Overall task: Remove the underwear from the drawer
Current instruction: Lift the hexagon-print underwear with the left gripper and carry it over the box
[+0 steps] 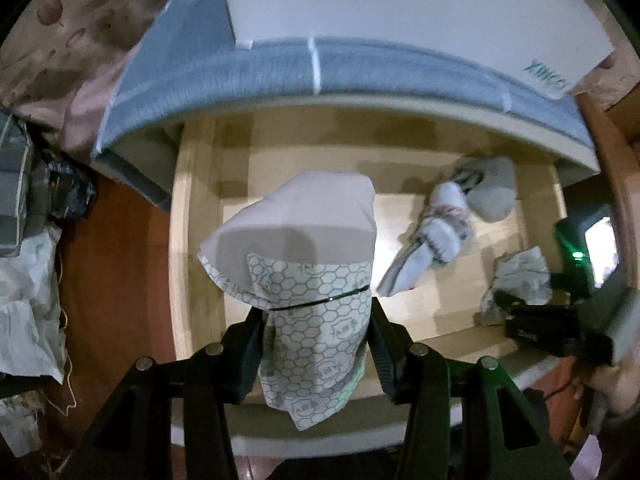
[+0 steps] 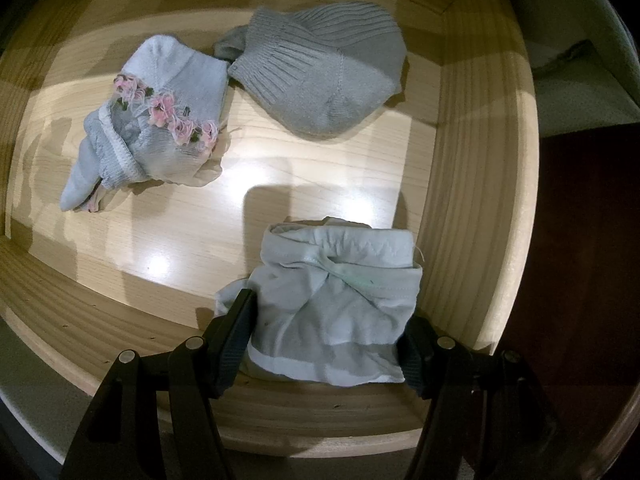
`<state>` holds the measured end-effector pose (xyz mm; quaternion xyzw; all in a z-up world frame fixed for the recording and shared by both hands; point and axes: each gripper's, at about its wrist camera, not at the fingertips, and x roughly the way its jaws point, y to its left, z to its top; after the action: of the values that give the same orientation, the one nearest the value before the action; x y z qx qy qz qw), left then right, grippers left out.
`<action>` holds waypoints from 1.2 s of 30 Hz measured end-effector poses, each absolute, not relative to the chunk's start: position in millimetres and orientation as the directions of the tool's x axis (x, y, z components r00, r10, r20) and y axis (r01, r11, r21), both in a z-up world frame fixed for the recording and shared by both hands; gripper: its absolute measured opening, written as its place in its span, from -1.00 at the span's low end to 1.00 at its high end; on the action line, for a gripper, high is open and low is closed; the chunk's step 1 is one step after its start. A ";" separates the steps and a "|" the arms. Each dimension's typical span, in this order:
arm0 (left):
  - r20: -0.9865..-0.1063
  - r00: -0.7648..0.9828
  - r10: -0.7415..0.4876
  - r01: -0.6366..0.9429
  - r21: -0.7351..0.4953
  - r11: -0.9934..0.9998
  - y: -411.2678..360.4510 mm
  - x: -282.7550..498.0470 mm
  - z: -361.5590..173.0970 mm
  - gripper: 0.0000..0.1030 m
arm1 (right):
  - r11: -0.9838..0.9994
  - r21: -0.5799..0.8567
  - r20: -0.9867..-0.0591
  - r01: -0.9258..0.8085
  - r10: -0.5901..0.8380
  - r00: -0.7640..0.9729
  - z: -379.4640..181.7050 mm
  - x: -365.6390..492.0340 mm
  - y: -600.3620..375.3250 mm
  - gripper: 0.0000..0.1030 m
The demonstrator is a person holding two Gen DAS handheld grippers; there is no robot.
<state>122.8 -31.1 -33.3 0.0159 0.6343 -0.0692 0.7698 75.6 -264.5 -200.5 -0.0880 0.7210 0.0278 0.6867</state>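
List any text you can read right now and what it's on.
"ONIX", upside down and cut off at the edge: on the white box.
Lettered emblems on the hexagon-print underwear: too small to read.
Print on the dark packets: blurred.
Flowered sock, grey sock, pale underwear: no text.

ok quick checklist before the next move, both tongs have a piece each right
1. Left tongs gripping the hexagon-print underwear: ok, the fingers press both sides.
2. That piece is off the drawer floor: ok, it hangs above it.
3. Right tongs closed on the pale blue underwear: ok.
4. Pale blue piece lifted: not ok, it is low inside, near the drawer's front wall.
5. Only underwear picked: ok, the floral socks and grey sock lie apart.
6. Drop-off spot: cannot tell.
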 end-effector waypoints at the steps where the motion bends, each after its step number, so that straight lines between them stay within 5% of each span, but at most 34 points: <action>1: -0.976 0.198 -0.090 0.133 -0.065 0.989 -29.5 121.8 -28.4 -0.07 | 0.983 -0.081 -0.995 -0.165 -0.089 -0.041 -200.6 75.8 -264.2 0.20; 23: -0.870 0.476 -0.131 0.189 -0.044 0.981 -5.8 140.8 138.4 -0.07 | 0.984 -0.083 -0.995 -0.159 -0.090 -0.042 -200.7 75.9 -264.4 0.19; 36: -0.842 0.522 -0.138 0.226 -0.020 0.974 -34.0 220.4 167.2 -0.07 | 0.983 -0.085 -0.995 -0.160 -0.093 -0.041 -200.2 75.8 -266.0 0.19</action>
<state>220.3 -34.0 167.2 0.0461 0.4775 -0.1046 0.8712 75.8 -266.0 -200.2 -0.0876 0.7211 0.0244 0.6868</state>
